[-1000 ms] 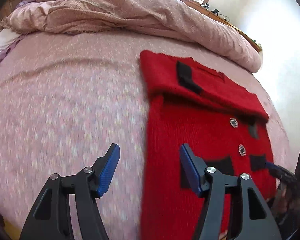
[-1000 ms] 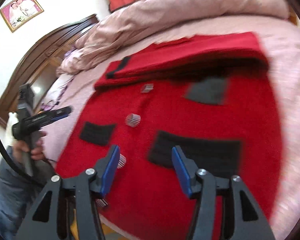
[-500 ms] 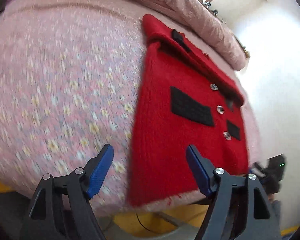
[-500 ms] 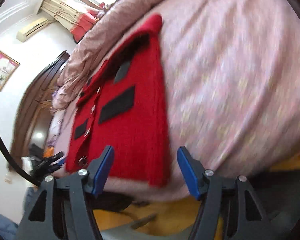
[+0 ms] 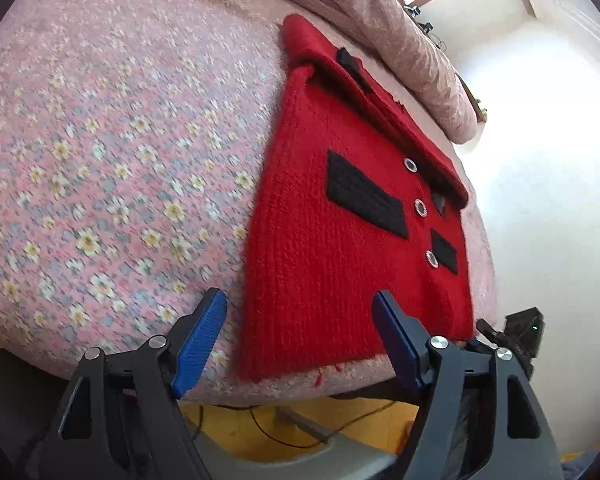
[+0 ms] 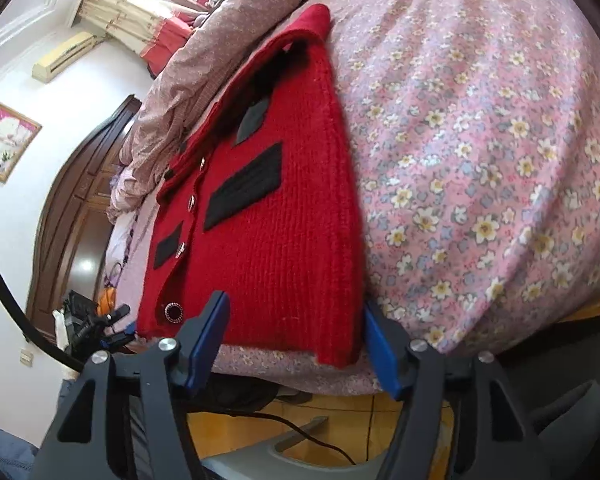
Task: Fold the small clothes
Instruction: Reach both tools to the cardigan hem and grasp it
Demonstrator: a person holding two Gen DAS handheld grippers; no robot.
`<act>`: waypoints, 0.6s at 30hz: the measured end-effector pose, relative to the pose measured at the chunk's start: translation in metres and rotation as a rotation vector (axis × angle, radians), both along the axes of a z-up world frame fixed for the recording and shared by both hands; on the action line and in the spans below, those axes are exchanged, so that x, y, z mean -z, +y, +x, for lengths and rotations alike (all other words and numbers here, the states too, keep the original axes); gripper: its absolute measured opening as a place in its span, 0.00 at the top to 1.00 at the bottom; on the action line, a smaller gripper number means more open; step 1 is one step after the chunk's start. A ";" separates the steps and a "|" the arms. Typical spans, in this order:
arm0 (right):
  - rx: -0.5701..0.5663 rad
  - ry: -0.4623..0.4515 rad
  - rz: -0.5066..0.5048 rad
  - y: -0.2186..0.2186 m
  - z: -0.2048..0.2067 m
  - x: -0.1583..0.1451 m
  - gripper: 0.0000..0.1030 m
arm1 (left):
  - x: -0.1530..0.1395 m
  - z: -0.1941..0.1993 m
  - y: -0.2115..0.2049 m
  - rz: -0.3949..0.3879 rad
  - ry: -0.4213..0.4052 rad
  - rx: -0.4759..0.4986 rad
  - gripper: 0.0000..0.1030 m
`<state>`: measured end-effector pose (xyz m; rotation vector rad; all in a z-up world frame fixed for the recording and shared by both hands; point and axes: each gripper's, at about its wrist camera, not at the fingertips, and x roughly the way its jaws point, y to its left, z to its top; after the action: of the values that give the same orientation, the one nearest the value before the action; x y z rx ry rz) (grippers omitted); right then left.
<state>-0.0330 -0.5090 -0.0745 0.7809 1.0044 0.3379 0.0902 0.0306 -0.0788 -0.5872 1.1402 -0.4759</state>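
Observation:
A red knit cardigan [image 5: 320, 260] with black patches and silver buttons lies flat on the flowered pink bed sheet [image 5: 120, 160], its far end folded over. My left gripper [image 5: 298, 312] hangs at the near bed edge, jaws closing. The hem's left corner lies between them and the blue pads do not touch it. In the right wrist view the cardigan [image 6: 280, 248] runs away from me. My right gripper [image 6: 296, 312] straddles the hem's right corner. Its jaws are closing too, and the pads do not press on the knit.
A pink quilt [image 5: 380, 8] is bunched along the far side of the bed. Below the bed edge are a yellow floor [image 5: 260, 428], a black cable and a grey plastic object [image 6: 300, 456]. Dark wooden furniture [image 6: 80, 220] stands at the left wall.
Both grippers drew back from above the cardigan to the near bed edge and sank, each rolling. They now frame the two hem corners, and the floor shows below.

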 end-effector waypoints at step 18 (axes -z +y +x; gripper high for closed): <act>0.044 -0.019 -0.014 -0.006 -0.006 -0.007 0.91 | -0.007 -0.012 -0.016 0.062 -0.051 -0.057 0.98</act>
<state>-0.0393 -0.5151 -0.0679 0.7846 0.9697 0.2990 0.0782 0.0145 -0.0718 -0.5492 1.0832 -0.4037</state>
